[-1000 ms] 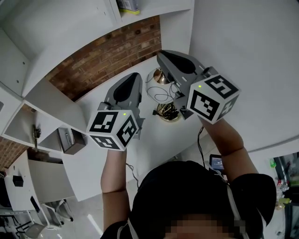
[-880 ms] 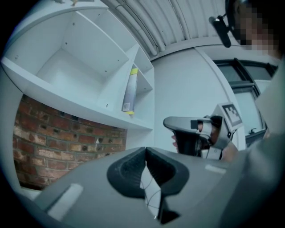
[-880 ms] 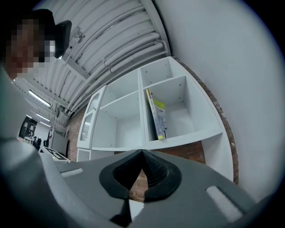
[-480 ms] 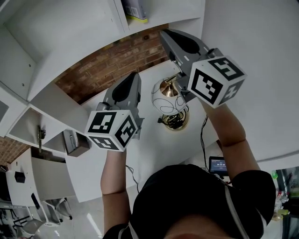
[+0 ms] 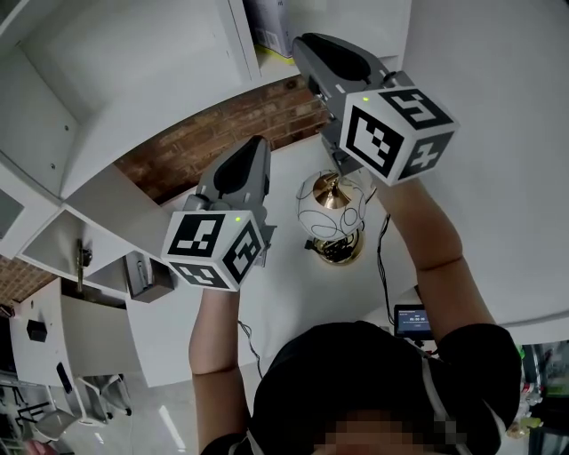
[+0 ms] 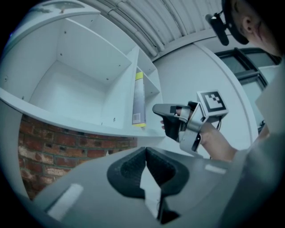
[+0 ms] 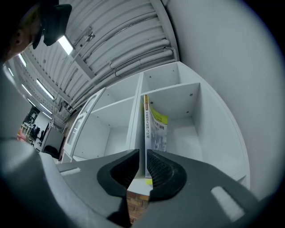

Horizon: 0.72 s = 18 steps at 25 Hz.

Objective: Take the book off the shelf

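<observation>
White shelf (image 7: pixel 191 133) above a brick wall (image 5: pixel 213 115): the book (image 7: pixel 154 129) stands upright, not yet taken. The right gripper (image 7: pixel 142 153) points at it, fingers just opening, empty; the left gripper (image 6: pixel 145 151) has its fingers clenched on nothing.

Book (image 7: pixel 154 129) — yellow-white, upright, beside shelf divider (image 7: pixel 137 120).

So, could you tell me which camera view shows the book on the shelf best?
The right gripper view: the book stands upright straight ahead, spine and front cover visible. The left gripper view shows it only as a narrow strip from the side, and the head view catches just its lower end at the top edge.
</observation>
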Each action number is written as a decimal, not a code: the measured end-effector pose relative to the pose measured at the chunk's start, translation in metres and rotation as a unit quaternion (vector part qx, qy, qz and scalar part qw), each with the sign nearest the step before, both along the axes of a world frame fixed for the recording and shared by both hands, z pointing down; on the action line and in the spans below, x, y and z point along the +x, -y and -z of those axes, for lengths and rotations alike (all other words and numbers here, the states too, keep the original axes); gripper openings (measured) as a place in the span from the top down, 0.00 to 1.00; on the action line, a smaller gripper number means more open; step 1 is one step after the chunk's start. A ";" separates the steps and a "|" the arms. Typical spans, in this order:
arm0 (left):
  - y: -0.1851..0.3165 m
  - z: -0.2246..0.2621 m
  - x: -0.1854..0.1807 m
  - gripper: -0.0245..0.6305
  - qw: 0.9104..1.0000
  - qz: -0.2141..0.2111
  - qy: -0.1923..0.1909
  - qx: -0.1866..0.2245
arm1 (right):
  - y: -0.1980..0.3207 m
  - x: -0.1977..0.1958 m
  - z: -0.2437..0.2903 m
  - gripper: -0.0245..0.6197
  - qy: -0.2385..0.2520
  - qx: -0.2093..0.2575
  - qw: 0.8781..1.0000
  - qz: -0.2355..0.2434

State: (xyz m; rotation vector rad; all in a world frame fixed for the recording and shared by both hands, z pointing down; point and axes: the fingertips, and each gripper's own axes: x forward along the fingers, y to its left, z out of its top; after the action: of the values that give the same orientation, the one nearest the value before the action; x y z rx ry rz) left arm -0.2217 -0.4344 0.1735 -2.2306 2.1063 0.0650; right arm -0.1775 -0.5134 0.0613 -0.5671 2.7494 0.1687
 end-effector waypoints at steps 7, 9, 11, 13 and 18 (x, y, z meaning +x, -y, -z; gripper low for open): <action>0.011 0.003 -0.004 0.95 1.000 0.000 0.004 -0.003 | 0.010 -0.021 0.033 0.80 0.003 0.035 0.999 -0.019; 0.012 0.006 -0.007 0.95 1.000 0.002 0.003 -0.001 | 0.014 -0.028 0.040 0.77 0.002 0.044 0.999 -0.030; 0.013 0.008 -0.011 0.95 1.000 0.005 0.001 0.001 | 0.018 -0.033 0.045 0.76 0.000 0.048 0.998 -0.036; 0.014 0.012 -0.014 0.95 1.000 0.007 0.000 0.003 | 0.024 -0.037 0.048 0.76 -0.001 0.047 0.998 -0.040; 0.017 0.027 -0.021 0.95 1.000 0.015 0.000 0.012 | 0.032 -0.050 0.055 0.76 -0.005 0.046 0.998 -0.045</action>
State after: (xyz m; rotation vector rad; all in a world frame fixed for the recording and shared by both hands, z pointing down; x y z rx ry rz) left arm -0.2423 -0.4516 0.1468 -2.1839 2.1266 0.0883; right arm -0.2277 -0.5455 0.0060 -0.6674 2.7109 0.3174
